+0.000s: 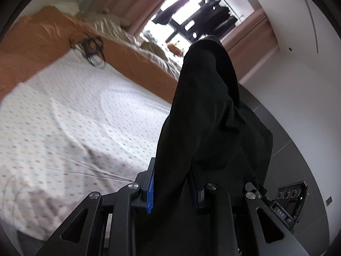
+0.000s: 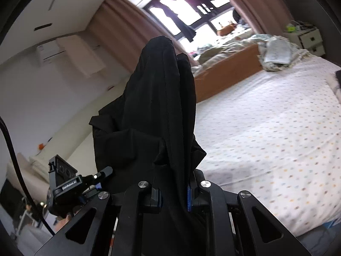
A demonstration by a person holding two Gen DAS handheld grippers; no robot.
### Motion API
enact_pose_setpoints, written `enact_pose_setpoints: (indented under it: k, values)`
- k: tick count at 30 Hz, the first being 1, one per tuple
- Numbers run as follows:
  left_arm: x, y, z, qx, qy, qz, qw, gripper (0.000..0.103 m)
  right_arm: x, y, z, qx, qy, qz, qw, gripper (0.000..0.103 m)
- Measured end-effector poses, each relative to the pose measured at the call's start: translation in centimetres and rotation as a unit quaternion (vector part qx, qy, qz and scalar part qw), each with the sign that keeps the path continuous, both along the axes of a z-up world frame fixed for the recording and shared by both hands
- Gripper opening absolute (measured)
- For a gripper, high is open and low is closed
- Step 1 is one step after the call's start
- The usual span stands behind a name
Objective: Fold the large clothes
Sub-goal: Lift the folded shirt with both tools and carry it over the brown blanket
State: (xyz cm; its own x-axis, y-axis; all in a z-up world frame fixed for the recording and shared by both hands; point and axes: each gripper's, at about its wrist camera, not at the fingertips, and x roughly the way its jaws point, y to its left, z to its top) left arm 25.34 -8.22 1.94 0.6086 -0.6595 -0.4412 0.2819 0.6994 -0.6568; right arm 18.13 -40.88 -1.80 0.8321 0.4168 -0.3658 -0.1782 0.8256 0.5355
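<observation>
Black garment [image 1: 204,115] is held up in the air beside the bed, gripped at two places by the two grippers. In the left wrist view, the left gripper [image 1: 172,183] is closed narrowly on a bunch of the cloth, which is pinched against a blue pad [image 1: 150,194] and rises in a tall dark fold in front of the lens. At the lower right edge of that view part of the right gripper [image 1: 289,200] is seen, close beside the cloth.

In the right wrist view, the right gripper [image 2: 173,192] is likewise clamped on the garment [image 2: 157,106], with the cloth draped over its fingers and standing up in a peak. The left gripper [image 2: 70,183] is seen at the lower left, just beside the hanging fabric.

A bed sheet [image 1: 70,117] with small coloured dots is spread over the mattress, below and to the side of the garment, and is not touched by it in either view. An orange bed frame [image 1: 132,57] runs along the far side, with rumpled bedding [image 2: 234,49] beyond it. A window [image 2: 191,15] with pink curtains [image 2: 119,25] is seen behind, and a white nightstand [image 2: 309,38] stands at the far right.
</observation>
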Motion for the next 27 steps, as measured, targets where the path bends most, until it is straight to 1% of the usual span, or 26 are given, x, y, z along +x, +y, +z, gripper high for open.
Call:
enact_pose_setpoints:
  k: [5, 8, 13, 16, 18, 21, 27]
  values:
    - [-2.6, 4.9, 2.0, -0.001, -0.013, 0.022, 0.9997, 0.027, -0.7, 4.5, 0.9, 0.000, -0.014, 0.032, 0.999, 0.017]
    - [-3.8, 7.9, 2.9, 0.004, -0.020, 0.036, 0.9992, 0.027, -0.9, 7.1, 1.1, 0.001, -0.016, 0.045, 0.999, 0.017]
    - [-6.0, 12.1, 4.0, 0.010, -0.029, 0.060, 0.9977, 0.027, -1.4, 11.2, 1.4, 0.000, -0.020, 0.058, 0.998, 0.017]
    - [-6.8, 14.3, 4.5, 0.011, -0.031, 0.074, 0.9967, 0.027, -1.7, 14.0, 1.4, -0.001, -0.024, 0.068, 0.997, 0.017]
    - [-7.4, 15.8, 4.6, 0.011, -0.030, 0.082, 0.9961, 0.027, -3.1, 15.8, 1.5, -0.005, -0.027, 0.074, 0.997, 0.017]
    - [-8.4, 18.5, 5.0, 0.012, -0.035, 0.091, 0.9951, 0.027, -3.6, 18.2, 1.9, -0.007, -0.030, 0.084, 0.996, 0.017]
    - [-10.3, 24.1, 4.9, -0.001, -0.037, 0.119, 0.9922, 0.027, -4.5, 22.4, 2.7, -0.023, -0.034, 0.121, 0.992, 0.017]
